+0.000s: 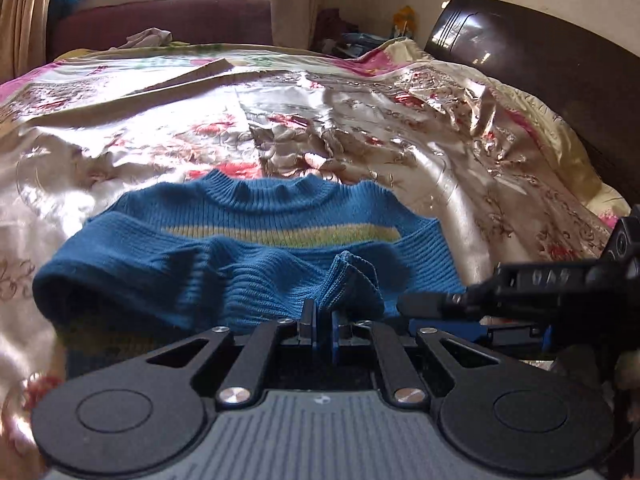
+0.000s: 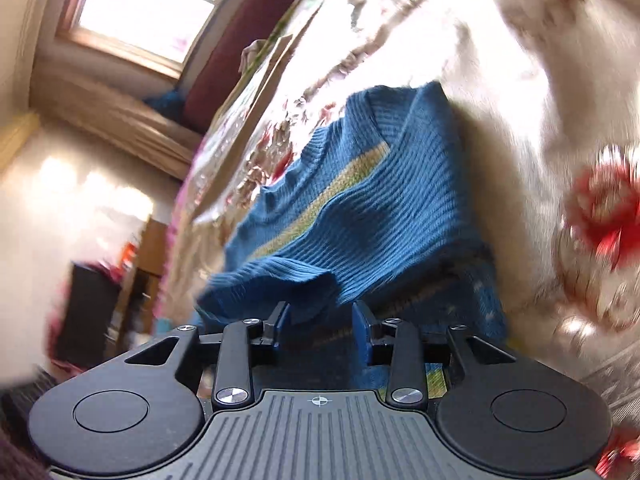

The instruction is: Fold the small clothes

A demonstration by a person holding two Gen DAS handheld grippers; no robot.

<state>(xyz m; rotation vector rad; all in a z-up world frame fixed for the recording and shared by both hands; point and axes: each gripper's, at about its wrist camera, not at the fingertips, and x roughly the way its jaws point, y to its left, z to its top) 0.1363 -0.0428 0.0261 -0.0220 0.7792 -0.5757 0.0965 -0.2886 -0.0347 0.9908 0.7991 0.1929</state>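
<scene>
A small blue knit sweater with a yellow-green chest stripe lies on the flowered bedspread, collar away from me. Its sleeves are folded in over the body. My left gripper is shut on a bunched fold of the sweater's near edge. My right gripper is open, with its jaws around the near hem of the same sweater, which drapes over the gap. The right gripper's body also shows in the left wrist view, coming in from the right beside the sweater.
The shiny bedspread is wrinkled, with a folded flap at the far side. A dark headboard stands at the right. A maroon bench with loose cloth sits under the window. Dark furniture stands on the floor beside the bed.
</scene>
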